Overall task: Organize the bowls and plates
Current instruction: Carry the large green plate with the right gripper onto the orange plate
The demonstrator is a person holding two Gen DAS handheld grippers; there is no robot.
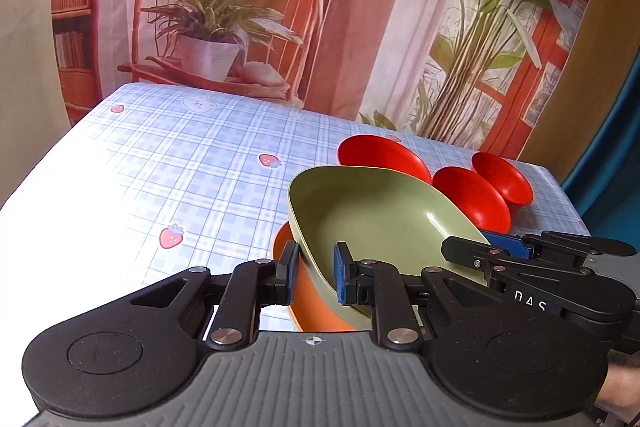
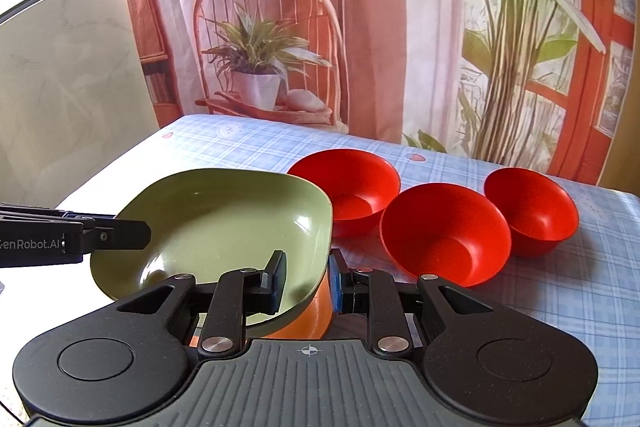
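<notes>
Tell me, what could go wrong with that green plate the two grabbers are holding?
1. Each gripper, left and right, pinches only the rim of the green plate, with an orange dish stacked under it, so the stack might tip or slip.
2. The three red bowls sit close beside it and could get bumped.

Left and far-left expanse of the blue checked tablecloth [image 1: 160,167] lies bare, open to passage. On the right, three round red plastic bowls [image 2: 444,233] stand close together, barring that side; a printed fabric backdrop [image 2: 360,27] closes the far edge.
</notes>
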